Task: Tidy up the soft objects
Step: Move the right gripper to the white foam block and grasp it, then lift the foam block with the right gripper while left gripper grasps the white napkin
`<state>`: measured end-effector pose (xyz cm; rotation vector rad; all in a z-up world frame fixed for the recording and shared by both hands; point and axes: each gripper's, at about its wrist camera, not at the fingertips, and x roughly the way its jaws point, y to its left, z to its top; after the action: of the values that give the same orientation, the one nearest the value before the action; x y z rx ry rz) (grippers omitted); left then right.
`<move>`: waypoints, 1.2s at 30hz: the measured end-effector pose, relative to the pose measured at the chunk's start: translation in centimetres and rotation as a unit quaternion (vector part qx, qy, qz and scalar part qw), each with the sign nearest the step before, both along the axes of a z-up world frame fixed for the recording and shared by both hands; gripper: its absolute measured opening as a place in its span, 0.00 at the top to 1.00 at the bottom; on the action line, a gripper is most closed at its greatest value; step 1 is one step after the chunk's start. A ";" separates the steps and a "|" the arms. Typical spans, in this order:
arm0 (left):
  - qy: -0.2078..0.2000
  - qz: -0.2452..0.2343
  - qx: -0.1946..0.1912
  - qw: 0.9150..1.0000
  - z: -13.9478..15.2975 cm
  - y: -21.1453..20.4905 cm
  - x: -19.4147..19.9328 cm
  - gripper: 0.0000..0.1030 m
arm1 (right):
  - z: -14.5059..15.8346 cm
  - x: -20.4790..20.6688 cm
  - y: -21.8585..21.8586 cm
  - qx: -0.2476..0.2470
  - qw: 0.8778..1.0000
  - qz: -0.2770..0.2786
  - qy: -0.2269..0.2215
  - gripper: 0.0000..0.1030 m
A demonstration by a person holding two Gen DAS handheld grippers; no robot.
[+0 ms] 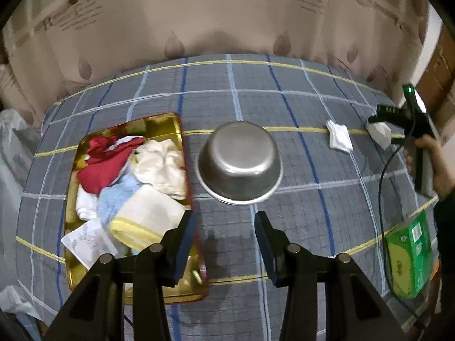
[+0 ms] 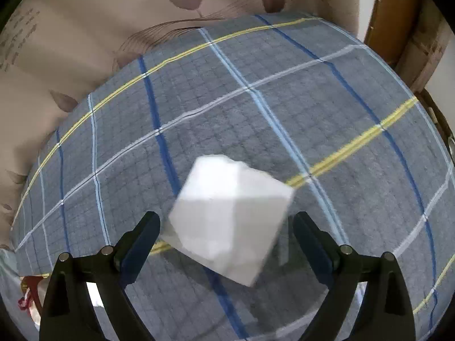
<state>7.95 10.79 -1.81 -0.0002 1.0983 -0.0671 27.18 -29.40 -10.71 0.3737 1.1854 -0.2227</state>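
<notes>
A gold tray [image 1: 159, 120] at the left of the checked bedspread holds a heap of soft things: a red cloth [image 1: 99, 170], cream and white cloths, a light blue towel [image 1: 116, 199] and a yellow-edged one. My left gripper [image 1: 224, 218] hovers open and empty, its left finger over the tray's right rim. A folded white cloth [image 1: 338, 139] lies far right. In the right wrist view a blurred white soft piece [image 2: 230, 218] sits between the wide fingers of my right gripper [image 2: 226, 221], and the pads stand off it. The right gripper [image 1: 378, 129] also shows at the bed's right edge.
An upturned steel bowl [image 1: 240, 162] rests mid-bed, just right of the tray. A green packet [image 1: 409, 258] lies near the right edge, with a black cable [image 1: 382, 199] hanging past it. A patterned curtain backs the bed. White plastic bags [image 1: 11, 142] bunch at the left.
</notes>
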 end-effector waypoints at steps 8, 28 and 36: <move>-0.017 0.029 -0.027 0.999 1.5 2.2 0.2 0.55 | -1.0 -0.4 0.9 -0.046 0.999 0.025 -0.006 0.24; -0.012 -0.037 -0.012 0.999 1.4 -6.1 3.2 0.55 | 5.3 -8.6 3.3 -0.038 0.988 0.135 -0.065 0.28; -0.024 -0.069 -0.025 0.997 0.8 -11.5 6.5 0.55 | 7.7 -12.2 4.4 -0.092 0.976 0.171 -0.099 0.28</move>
<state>14.47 -0.74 -1.01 0.0326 1.0465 -0.2168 14.95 -25.03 -3.05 0.0243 1.0043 0.0063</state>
